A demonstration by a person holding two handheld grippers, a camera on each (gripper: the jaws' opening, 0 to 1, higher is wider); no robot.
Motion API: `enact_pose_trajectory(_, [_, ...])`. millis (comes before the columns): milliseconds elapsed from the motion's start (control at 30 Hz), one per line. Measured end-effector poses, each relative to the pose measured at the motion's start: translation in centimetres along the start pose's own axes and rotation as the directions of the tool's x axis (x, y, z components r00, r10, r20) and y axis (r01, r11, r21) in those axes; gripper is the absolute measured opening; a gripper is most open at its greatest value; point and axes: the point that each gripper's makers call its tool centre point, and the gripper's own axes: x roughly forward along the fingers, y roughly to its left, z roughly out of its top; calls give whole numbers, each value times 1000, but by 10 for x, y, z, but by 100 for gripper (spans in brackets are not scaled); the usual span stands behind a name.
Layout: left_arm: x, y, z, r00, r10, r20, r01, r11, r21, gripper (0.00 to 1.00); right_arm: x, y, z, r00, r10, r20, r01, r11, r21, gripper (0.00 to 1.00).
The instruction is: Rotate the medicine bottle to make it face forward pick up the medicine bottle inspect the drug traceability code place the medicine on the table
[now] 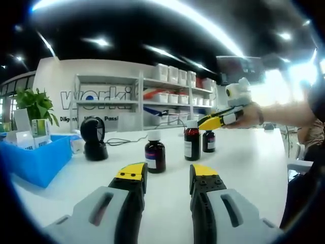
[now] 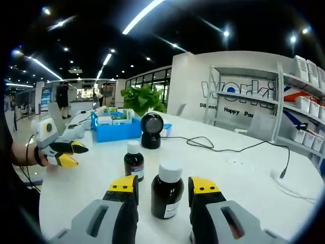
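Amber medicine bottle (image 2: 166,189) is standing between the right tool's (image 2: 163,190) open jaws, not yet lifted; left tool (image 1: 167,176) is hovering open.

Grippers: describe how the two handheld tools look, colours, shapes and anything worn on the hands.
Both match. The left claw and right claw have grey moulded bodies with a slot along each arm, black blocky jaws and yellow tips. Seen from across the table, each carries a white box on top. The hand gripping the left one wears a dark wrist strap, with a thin dark cable hanging below it.
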Motion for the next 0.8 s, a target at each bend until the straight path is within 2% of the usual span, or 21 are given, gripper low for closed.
enact_pose_trajectory(400, [0, -1, 0, 1000, -4, 1, 4, 1000, 1, 26, 16, -3, -11, 999, 4, -36, -3, 1000, 16, 33])
enact_pose_trajectory(500, [0, -1, 0, 1000, -4, 1, 4, 1000, 1, 26, 19, -6, -14, 999, -3, -38, 4, 999, 37, 29])
enact_pose_trajectory(800, [0, -2, 0, 1000, -6, 1, 6, 1000, 3, 26, 19, -4, -18, 999, -16, -42, 18, 999, 39, 27])
